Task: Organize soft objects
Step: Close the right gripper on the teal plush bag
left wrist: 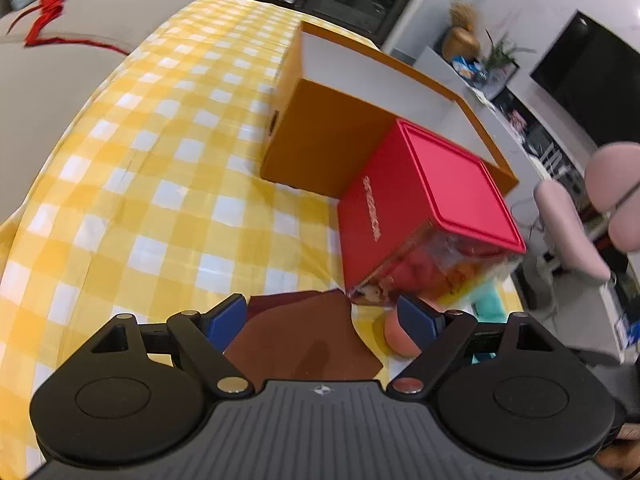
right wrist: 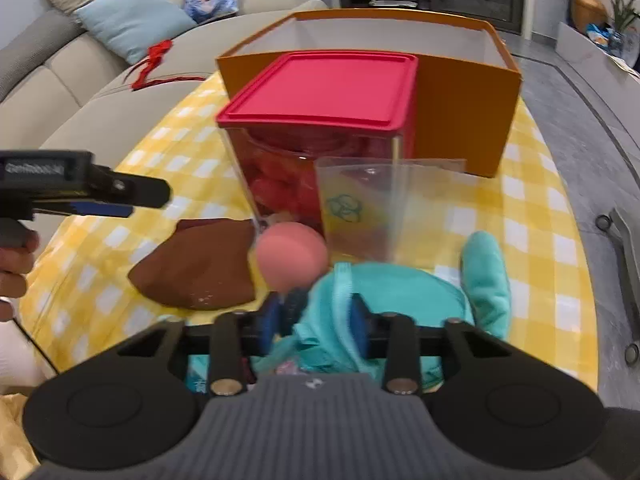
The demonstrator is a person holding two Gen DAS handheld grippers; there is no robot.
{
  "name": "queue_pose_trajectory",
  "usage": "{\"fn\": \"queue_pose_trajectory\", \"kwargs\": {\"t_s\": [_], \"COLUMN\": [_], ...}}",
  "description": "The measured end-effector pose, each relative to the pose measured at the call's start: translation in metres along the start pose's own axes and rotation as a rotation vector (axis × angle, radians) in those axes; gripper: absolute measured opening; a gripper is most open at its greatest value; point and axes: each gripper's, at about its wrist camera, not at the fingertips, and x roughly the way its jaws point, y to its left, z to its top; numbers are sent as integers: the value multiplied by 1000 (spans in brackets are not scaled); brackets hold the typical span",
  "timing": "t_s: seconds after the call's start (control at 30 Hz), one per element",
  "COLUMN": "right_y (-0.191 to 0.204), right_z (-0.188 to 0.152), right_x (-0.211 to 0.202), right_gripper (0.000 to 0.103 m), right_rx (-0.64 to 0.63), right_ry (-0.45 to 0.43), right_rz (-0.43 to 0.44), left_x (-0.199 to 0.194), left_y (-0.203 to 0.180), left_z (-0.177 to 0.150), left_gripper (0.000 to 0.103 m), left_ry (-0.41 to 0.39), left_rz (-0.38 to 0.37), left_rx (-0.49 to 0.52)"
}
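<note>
Right gripper (right wrist: 314, 326) pinches the teal cloth (right wrist: 384, 292) at the near edge, left gripper (left wrist: 322, 322) wide over the brown cloth (left wrist: 304, 340); squeeze firmly, then lift straight toward the orange box (right wrist: 464, 116).

**Crowded front edge, open cloth to the left**

The red-lidded container (right wrist: 316, 92) stands right against the orange box (right wrist: 464, 112), walling off the middle of the table. Before it, the brown cloth (right wrist: 196, 264), pink ball (right wrist: 292, 254), clear bag (right wrist: 384, 208) and teal fabric (right wrist: 400, 292) lie close together. The checked tablecloth (left wrist: 140, 184) left of the box lies bare, giving free passage.
</note>
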Motion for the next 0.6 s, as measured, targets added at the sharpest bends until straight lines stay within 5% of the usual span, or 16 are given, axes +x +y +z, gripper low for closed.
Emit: {"fn": "queue_pose_trajectory", "kwargs": {"t_s": [0.6], "right_y": [-24], "right_z": [3], "right_x": [-7], "right_gripper": [7], "right_rx": [225], "right_ry": [-6], "right_rz": [104], "left_x": [6], "left_y": [8], "left_z": [-2], "left_gripper": [100], "left_ry": [18], "left_rz": [29], "left_rx": [-35]}}
